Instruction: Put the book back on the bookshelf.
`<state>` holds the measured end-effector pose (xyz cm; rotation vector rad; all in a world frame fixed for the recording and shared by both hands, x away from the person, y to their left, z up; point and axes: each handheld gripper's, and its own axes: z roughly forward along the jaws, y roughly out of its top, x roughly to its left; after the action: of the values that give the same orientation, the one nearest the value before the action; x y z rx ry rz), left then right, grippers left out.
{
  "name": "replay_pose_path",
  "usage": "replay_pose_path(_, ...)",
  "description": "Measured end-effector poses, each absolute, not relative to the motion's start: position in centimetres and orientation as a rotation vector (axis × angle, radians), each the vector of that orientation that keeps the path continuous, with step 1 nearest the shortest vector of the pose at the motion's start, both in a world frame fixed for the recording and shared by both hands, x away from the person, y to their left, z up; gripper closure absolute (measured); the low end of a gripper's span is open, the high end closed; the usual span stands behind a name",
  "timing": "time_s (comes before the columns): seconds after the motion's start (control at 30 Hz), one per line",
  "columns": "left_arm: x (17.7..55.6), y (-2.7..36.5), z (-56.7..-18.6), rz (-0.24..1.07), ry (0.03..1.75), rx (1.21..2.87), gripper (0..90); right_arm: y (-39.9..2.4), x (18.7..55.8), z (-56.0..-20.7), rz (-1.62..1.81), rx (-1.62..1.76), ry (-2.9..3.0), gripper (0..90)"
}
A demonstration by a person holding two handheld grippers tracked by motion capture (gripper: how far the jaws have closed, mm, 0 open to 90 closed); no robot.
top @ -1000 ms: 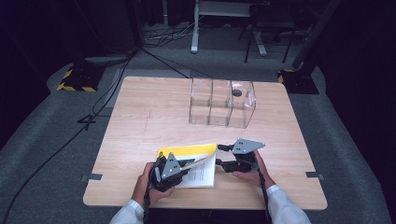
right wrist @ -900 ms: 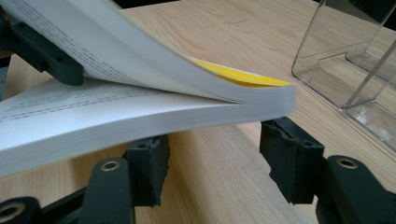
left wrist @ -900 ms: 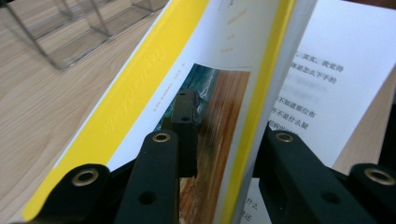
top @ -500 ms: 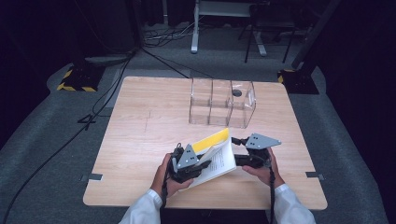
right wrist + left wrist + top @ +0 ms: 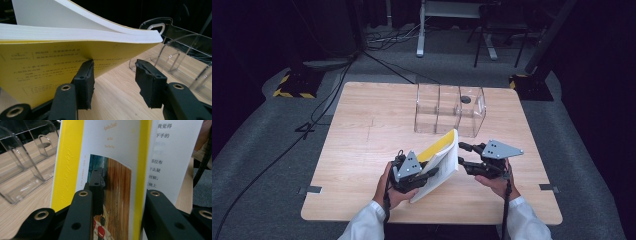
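Up off the bench, the book hangs tilted at the near middle, its yellow cover facing left and far, its long axis rising from near to far toward the clear organizer.

The left claw is clamped on the book's near-left part; in the left gripper view its jaws stand on either side of the cover and pages.

The right claw sits just right of the book's page edge, jaws apart, having just been closing. In the right gripper view the yellow back cover lies above and left of its jaws, one pad at the cover's edge, nothing pinched between them.

So the left claw carries the book, and the organizer's slots lie straight beyond it, far and slightly right, well apart.
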<state>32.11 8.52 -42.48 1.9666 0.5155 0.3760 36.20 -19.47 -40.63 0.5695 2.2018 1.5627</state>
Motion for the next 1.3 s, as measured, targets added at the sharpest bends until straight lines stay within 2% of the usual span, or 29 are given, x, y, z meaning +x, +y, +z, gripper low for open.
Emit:
replay_pose_path(0.43, 30.0, 12.6, -42.9, 0.368, 0.56, 1.941, 70.6, -15.1, 34.6, -38.5, 1.549, 0.389, 2.236, 46.5)
replay_pose_path(0.77, 30.8, 13.9, -44.6, 0.288, 0.583, 1.953, 67.7, -13.1, 34.6, -39.6, 1.525, 0.376, 2.295, 45.9)
replay_pose_path(1.03, 31.9, 13.4, -45.0, 0.215, 0.541, 1.929, 70.9, -13.7, 34.9, -40.6, 1.52, 0.399, 2.318, 44.8)
replay_pose_path(1.3, 33.9, 10.9, -45.2, 0.151, 0.522, 1.897, 71.2, -15.9, 35.4, -40.4, 1.496, 0.467, 2.268, 44.9)
